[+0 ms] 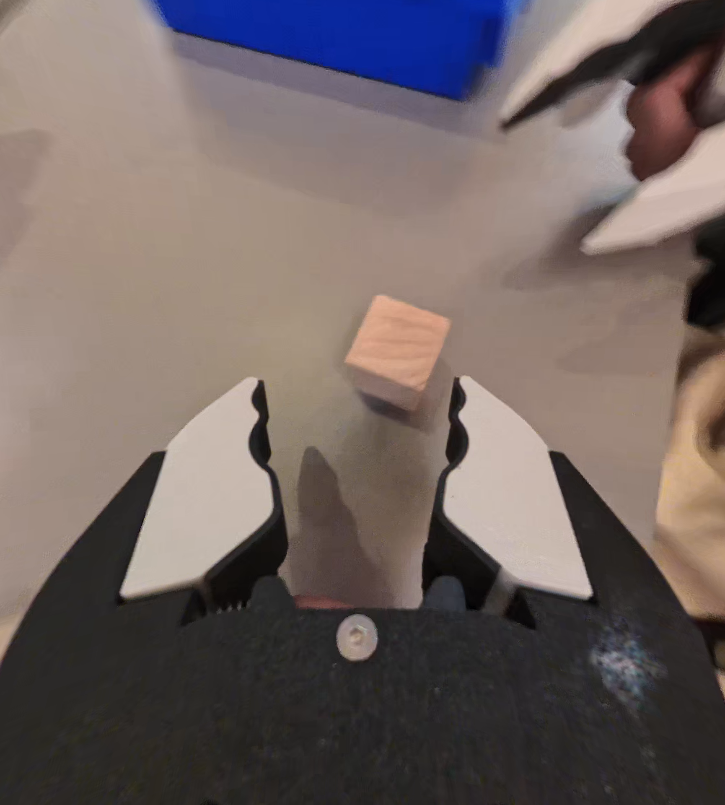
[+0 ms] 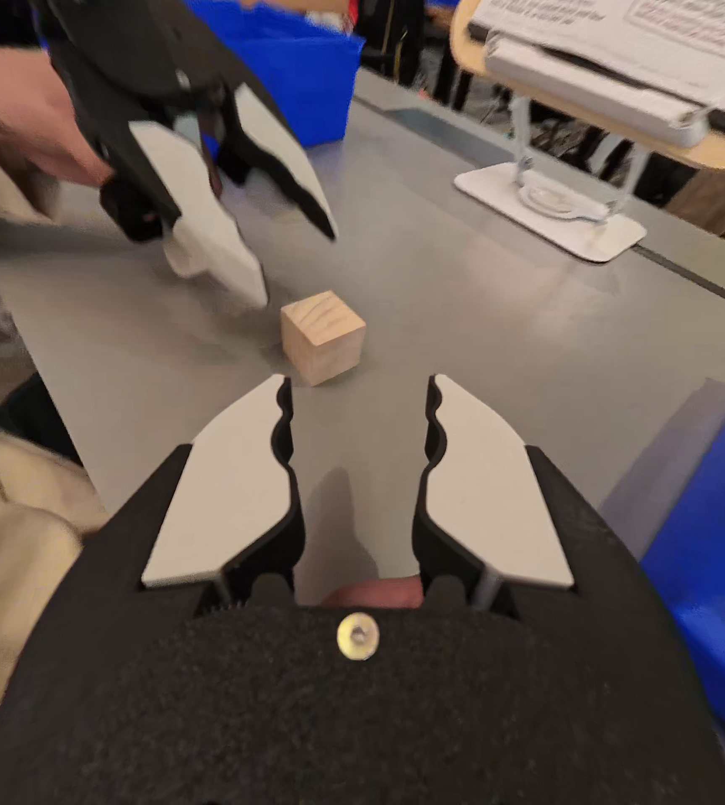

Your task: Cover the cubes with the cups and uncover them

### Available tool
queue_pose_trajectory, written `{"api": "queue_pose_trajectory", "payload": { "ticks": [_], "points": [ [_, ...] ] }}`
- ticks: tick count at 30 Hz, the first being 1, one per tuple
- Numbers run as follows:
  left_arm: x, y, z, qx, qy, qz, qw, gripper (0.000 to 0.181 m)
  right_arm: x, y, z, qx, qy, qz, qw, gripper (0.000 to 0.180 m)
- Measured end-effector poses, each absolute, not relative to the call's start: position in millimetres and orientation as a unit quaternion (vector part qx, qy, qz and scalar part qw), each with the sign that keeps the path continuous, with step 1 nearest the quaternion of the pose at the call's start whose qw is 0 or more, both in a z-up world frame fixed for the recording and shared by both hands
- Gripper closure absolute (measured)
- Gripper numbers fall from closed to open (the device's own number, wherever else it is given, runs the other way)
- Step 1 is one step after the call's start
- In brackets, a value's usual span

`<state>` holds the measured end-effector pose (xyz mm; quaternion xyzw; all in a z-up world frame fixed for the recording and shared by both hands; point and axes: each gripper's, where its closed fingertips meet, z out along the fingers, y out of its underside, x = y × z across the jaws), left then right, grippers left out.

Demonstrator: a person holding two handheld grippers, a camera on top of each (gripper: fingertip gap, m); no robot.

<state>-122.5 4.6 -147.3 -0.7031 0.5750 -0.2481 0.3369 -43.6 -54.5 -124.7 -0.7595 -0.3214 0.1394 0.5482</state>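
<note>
A light wooden cube (image 1: 397,353) sits uncovered on the grey table (image 1: 134,283). My left gripper (image 1: 358,383) is open and empty, hovering over the cube, which lies just beyond its fingertips. My right gripper (image 2: 358,379) is open and empty, and the same cube (image 2: 323,337) lies just past its left fingertip. Each gripper shows in the other's view: the right one (image 1: 543,187) at the upper right, open, and the left one (image 2: 295,268) at the upper left, open, tips pointing down beside the cube. A blurred white shape (image 2: 182,261) behind the left gripper may be a cup.
A blue bin (image 1: 330,39) stands at the far side of the table, also in the right wrist view (image 2: 304,69). Another blue object (image 2: 722,566) lies at the right. A white stand holding a wooden board with papers (image 2: 548,209) is at the back right. Beige cloth (image 2: 3,544) hangs at the near left.
</note>
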Motion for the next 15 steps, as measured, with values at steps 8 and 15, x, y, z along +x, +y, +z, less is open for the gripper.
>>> {"api": "queue_pose_trajectory", "payload": {
  "ticks": [8,15],
  "points": [
    [-219.7,-5.5,-143.6,-0.801,0.327,-0.144,0.48,0.109,-88.6,-35.5,-143.1,-0.769,-0.558,0.088,0.3,0.117],
    [-220.2,-19.4,-140.0,-0.799,0.329,-0.158,0.478,0.109,-108.7,-7.9,-175.5,-0.771,-0.625,0.033,0.118,0.121]
  ]
}}
